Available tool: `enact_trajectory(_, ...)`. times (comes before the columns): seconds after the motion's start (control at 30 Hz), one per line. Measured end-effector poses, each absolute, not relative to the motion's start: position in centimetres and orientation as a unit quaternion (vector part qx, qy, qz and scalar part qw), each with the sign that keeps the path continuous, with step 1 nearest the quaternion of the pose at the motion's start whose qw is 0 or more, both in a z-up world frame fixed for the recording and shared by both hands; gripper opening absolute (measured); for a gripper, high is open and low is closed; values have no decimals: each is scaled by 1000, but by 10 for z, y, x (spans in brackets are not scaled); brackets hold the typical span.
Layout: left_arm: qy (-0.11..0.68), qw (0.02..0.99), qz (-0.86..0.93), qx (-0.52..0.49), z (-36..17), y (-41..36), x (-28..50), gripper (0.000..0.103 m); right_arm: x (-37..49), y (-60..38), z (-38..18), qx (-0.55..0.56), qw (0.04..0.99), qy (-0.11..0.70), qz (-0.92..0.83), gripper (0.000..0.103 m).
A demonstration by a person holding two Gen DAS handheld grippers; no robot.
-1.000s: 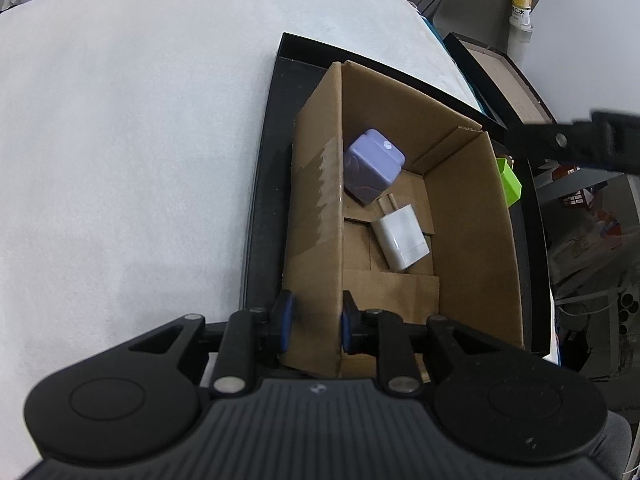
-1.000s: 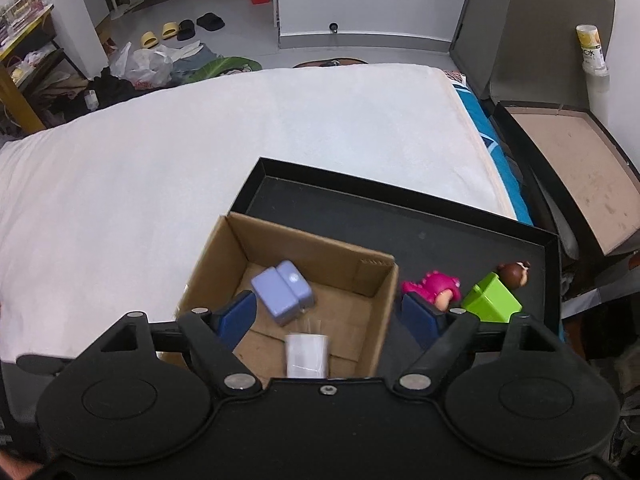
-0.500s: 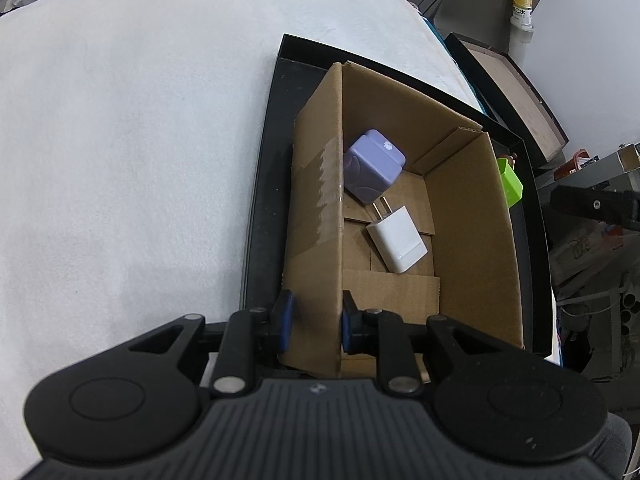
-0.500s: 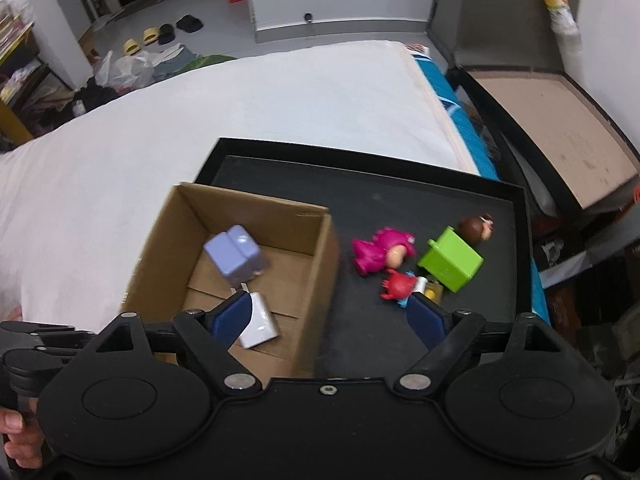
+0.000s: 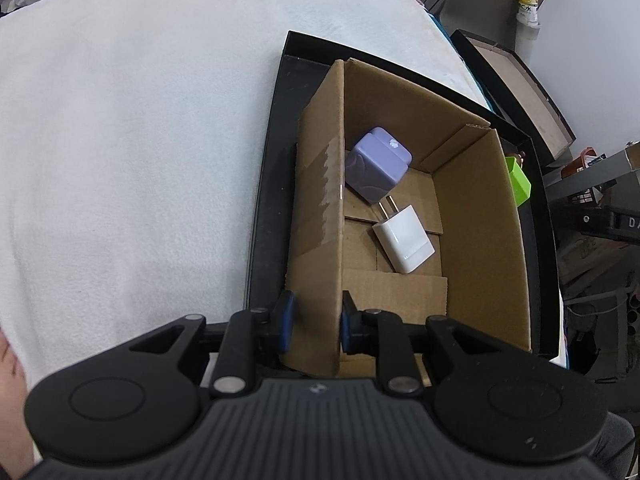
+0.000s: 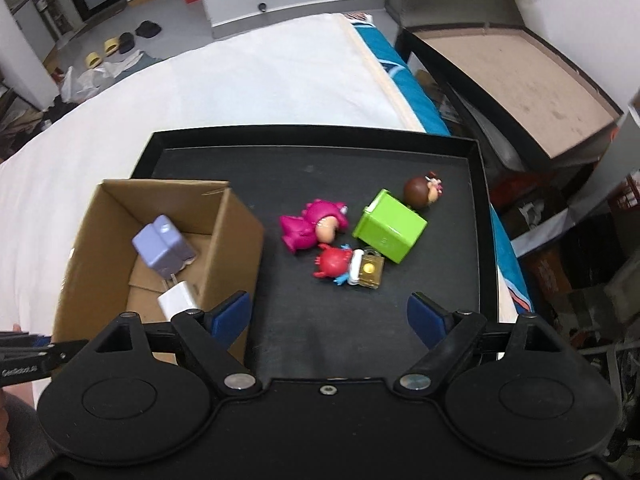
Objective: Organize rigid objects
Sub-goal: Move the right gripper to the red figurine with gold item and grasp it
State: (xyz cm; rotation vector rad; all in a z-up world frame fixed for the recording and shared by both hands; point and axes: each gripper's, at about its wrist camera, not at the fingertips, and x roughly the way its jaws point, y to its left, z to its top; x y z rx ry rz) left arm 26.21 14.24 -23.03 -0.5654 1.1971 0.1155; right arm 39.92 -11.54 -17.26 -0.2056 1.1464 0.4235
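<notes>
The left tool point(image 5: 313, 322) is nearly closed, its two blue pads pinching the near wall of the cardboard box point(image 5: 320, 208), one pad outside and one inside. The right tool point(image 6: 329, 316) is spread wide and grips nothing; it hangs above the near part of the black tray point(image 6: 312, 336) without touching the toys.

The box stands in the left part of the tray, which lies on a white bed point(image 5: 140, 120) near its right edge. In the box a purple charger point(image 5: 378, 170) leans in the far left corner, and a white charger point(image 5: 404, 238) lies on the bottom just in front of it, its prongs pointing at the purple one.

On the tray floor right of the box sit a pink figure point(image 6: 314, 226), a green cube point(image 6: 390, 226), a brown-haired doll head point(image 6: 422, 192) behind the cube, a red figure point(image 6: 334, 262) and a small brass padlock point(image 6: 368, 270) touching it.

From the left wrist only a slice of the green cube shows past the box's right wall; the other toys are hidden. From the right wrist the tool's left finger covers part of the white charger, and the box is motion-blurred. A hand shows only as a sliver at the left frame edge.
</notes>
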Motion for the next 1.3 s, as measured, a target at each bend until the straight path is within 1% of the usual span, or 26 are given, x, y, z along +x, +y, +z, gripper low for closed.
enact_trajectory(0.03,556,787,54,-263,-231,143,263,21,401,-117,-175,-94,814,538,196,86)
enact_trajectory(0.1,557,786,54,-263,-232,143,263,21,405,-120,-178,-88,815,540,191,91)
enact_trajectory(0.33,561,784,54,-259,-237,143,267,21,420,-128,-189,-64,814,545,189,96)
enact_trajectory(0.7,565,785,55,-248,-244,140,273,21,454,-132,-225,-29,800,571,180,97)
enact_trajectory(1.17,578,776,57,-247,-258,143,282,22,479,-109,-280,-53,778,602,171,98)
enact_trajectory(1.23,580,774,57,-248,-261,143,284,22,477,-107,-280,-65,787,591,166,94)
enact_trajectory(1.3,582,772,57,-249,-263,143,285,22,476,-103,-278,-88,795,578,158,76)
